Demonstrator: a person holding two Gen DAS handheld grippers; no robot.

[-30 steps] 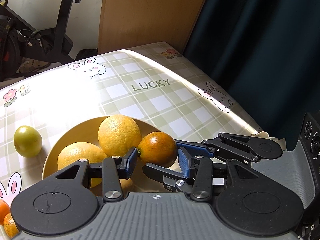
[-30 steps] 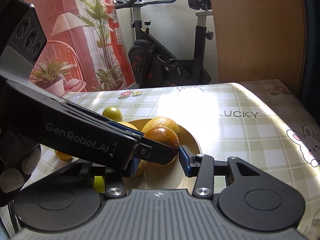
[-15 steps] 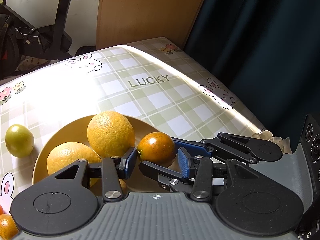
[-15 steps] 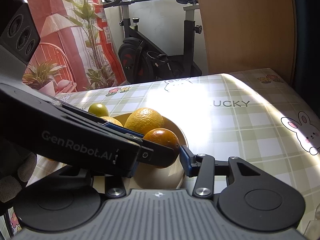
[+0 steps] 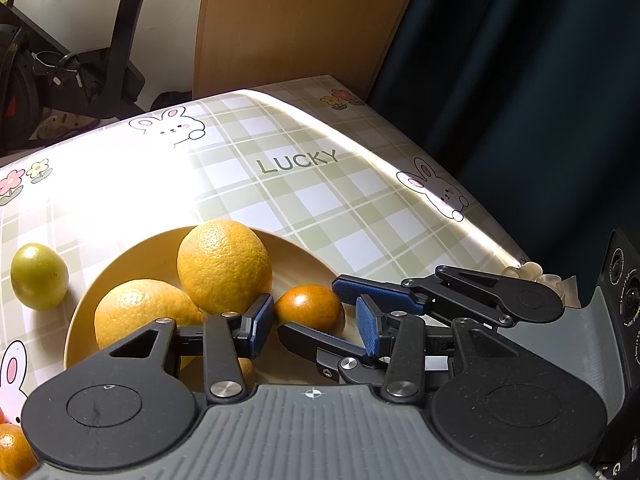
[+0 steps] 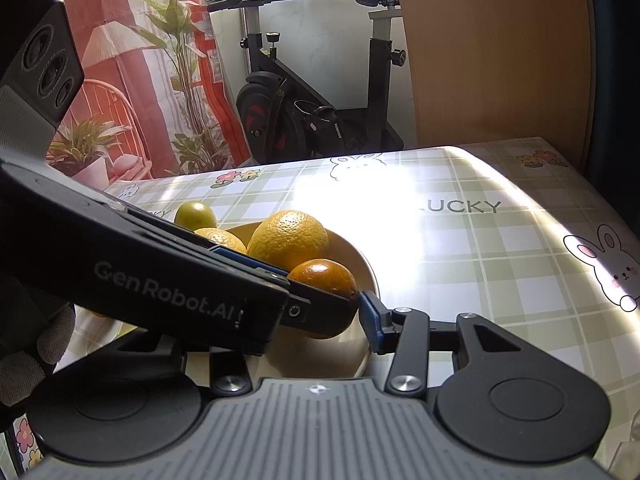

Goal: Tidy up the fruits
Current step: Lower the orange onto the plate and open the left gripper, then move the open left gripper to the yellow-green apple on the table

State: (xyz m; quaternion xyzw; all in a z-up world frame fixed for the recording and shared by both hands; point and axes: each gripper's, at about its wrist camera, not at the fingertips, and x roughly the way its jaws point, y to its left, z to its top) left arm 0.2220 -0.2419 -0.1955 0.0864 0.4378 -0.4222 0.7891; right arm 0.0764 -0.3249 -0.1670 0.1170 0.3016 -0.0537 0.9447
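A small dark-orange tangerine (image 5: 310,304) (image 6: 324,280) hangs over the right side of a yellow plate (image 5: 160,252) (image 6: 370,276). My left gripper (image 5: 314,330) has its blue pads on either side of the tangerine and is shut on it. My right gripper (image 6: 316,320) reaches in crosswise. Its fingers (image 5: 372,289) bracket the same fruit, and its right pad (image 6: 370,320) presses the tangerine's edge. Its left finger is hidden behind the left gripper's body. Two large oranges (image 5: 224,264) (image 5: 144,316) lie in the plate beside the tangerine.
A green fruit (image 5: 39,276) (image 6: 196,214) lies on the checked tablecloth left of the plate. Another small orange (image 5: 12,452) shows at the lower left. The table's right edge (image 5: 500,248) drops off beside a dark curtain. An exercise bike (image 6: 312,112) stands beyond the table.
The plate and big oranges have slipped slightly leftward in both views. The tangerine kept its place between the pads and now sits a touch lower.
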